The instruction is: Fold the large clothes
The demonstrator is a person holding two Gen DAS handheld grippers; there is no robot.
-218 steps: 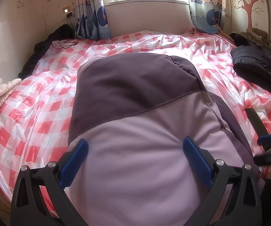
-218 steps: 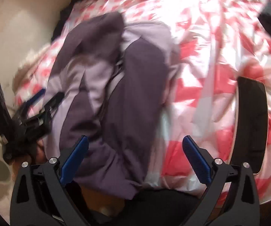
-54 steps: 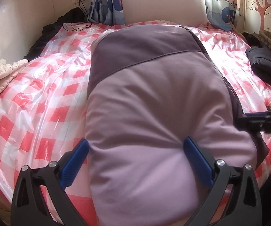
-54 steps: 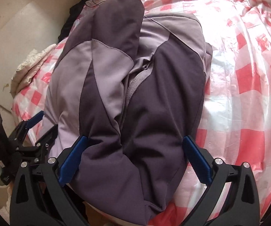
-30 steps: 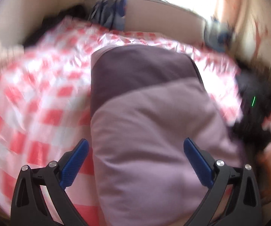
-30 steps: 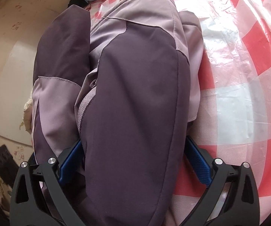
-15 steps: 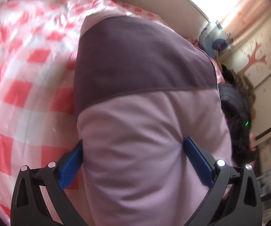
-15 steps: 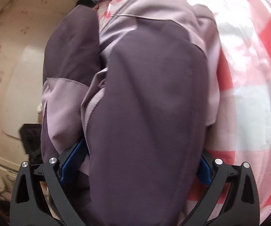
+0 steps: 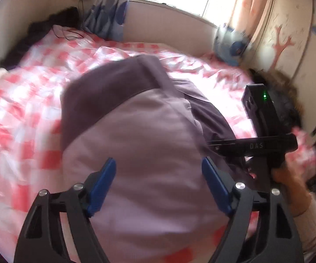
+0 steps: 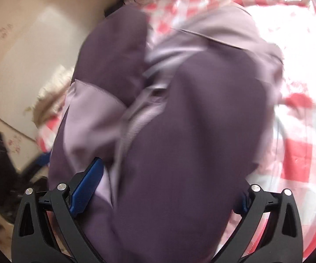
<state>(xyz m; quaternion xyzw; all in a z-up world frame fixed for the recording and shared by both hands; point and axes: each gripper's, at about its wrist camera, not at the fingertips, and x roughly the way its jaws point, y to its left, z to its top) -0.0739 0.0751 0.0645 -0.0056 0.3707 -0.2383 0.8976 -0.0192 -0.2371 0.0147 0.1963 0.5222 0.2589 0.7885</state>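
A bulky padded jacket, lilac and dark purple (image 9: pixel 140 135), lies folded lengthwise on the checked bed. In the left wrist view my left gripper (image 9: pixel 159 186) has its near lilac end bulging between the blue pads (image 9: pixel 102 184). Its jaws are closing and the pads press into the fabric. In the right wrist view my right gripper (image 10: pixel 164 197) stands wide around the dark purple half (image 10: pixel 190 142). The cloth fills the gap and hides most of the right pad. The right gripper's black body (image 9: pixel 256 145) shows at the jacket's right side, held by a hand (image 9: pixel 289 177).
A glossy red-and-white checked cover (image 9: pixel 26 114) spreads over the bed. Dark clothes (image 9: pixel 289 109) lie at its right edge and more dark clothes (image 9: pixel 41 28) with a cable at the far left corner. A window and curtains (image 9: pixel 111 13) stand behind; a pale quilt (image 10: pixel 50 87) is beside the wall.
My left pads have come closer together on the lilac end. Both cameras have risen and swung, and the jacket's near end has bunched up between the jaws. The right gripper's body has come into the left view.
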